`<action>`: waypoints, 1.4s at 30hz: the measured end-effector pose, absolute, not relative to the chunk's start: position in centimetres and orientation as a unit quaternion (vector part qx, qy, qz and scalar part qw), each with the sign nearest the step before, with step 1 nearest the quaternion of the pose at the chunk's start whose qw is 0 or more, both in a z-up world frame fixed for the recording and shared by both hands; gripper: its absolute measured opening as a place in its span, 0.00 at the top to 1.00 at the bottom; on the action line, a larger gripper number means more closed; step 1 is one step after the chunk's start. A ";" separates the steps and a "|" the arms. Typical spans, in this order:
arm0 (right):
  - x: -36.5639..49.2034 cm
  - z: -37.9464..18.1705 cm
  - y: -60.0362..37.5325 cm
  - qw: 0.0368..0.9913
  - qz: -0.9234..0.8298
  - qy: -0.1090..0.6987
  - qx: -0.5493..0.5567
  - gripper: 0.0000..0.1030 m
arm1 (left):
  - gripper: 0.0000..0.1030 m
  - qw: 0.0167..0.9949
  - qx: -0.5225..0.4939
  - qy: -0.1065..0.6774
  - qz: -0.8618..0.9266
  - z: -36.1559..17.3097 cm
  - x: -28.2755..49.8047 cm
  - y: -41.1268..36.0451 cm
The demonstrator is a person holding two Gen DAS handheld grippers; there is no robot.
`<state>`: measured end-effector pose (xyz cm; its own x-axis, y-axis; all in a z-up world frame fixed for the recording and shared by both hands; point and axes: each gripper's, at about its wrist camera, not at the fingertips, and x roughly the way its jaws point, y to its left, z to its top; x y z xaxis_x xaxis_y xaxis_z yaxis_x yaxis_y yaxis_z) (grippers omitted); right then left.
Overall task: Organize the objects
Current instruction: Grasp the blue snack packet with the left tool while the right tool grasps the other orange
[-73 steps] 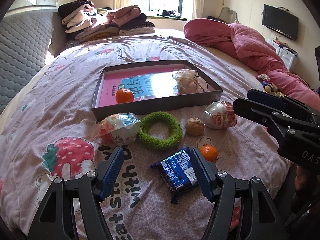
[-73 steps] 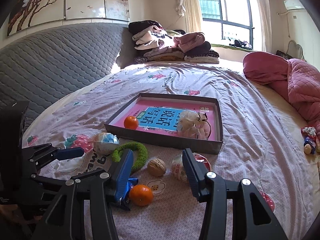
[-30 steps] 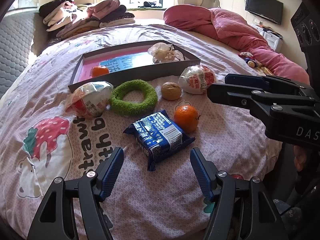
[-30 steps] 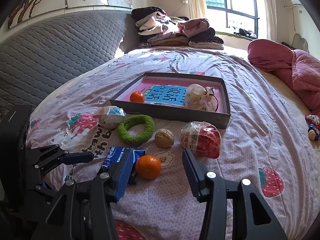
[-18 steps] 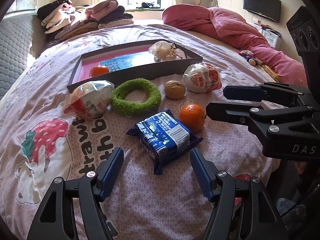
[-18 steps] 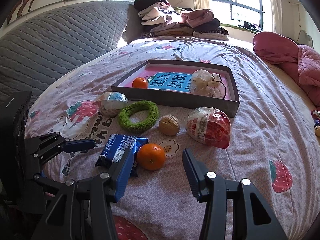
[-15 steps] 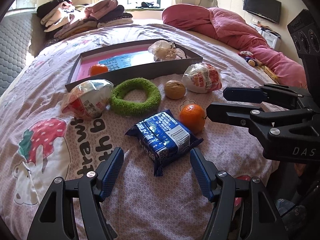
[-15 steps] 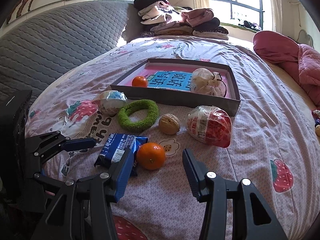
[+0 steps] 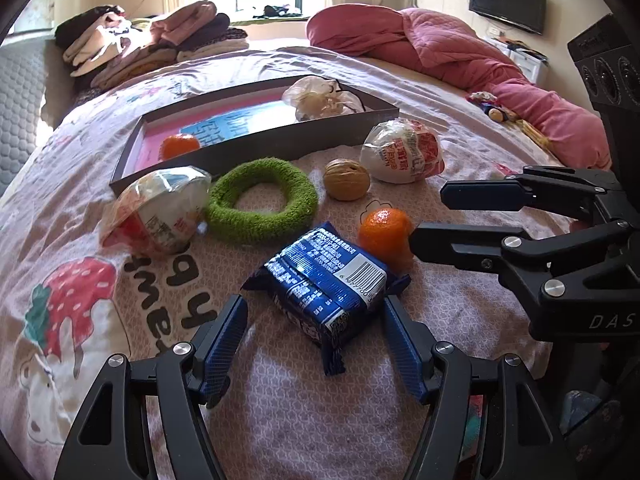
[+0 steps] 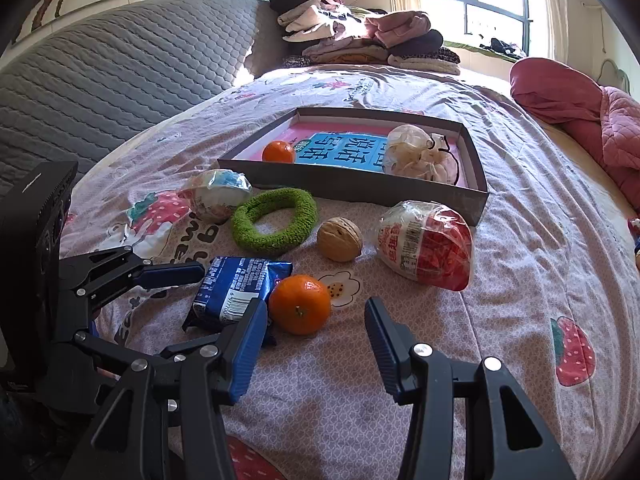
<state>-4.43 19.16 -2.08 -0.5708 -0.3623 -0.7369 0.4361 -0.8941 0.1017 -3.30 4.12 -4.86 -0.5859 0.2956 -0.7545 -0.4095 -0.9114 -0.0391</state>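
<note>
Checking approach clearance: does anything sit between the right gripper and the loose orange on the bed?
Nothing visible does. The right gripper is open, with the orange just ahead of its jaws and only bare bedsheet between. The blue snack packet touches the orange's left side, crowding the left jaw.

On the bed (image 10: 520,264): near its front edge, snack packet (image 10: 236,288) touching tangerine (image 10: 300,304); behind, ring (image 10: 274,220), walnut (image 10: 340,239); further back, box (image 10: 352,186) holding second tangerine (image 10: 279,152).
</note>
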 end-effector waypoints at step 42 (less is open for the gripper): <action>-8.5 -4.0 20.3 0.250 -0.870 -0.057 0.422 0.63 | 0.25 0.232 -0.396 0.060 0.886 -5.8 -7.6 5.1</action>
<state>-8.48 20.32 -3.96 -0.5194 -0.4824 -0.7054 0.3860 -0.8689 0.3100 -7.61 5.12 -5.84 -0.5782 0.3643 -0.7301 -0.4596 -0.8847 -0.0775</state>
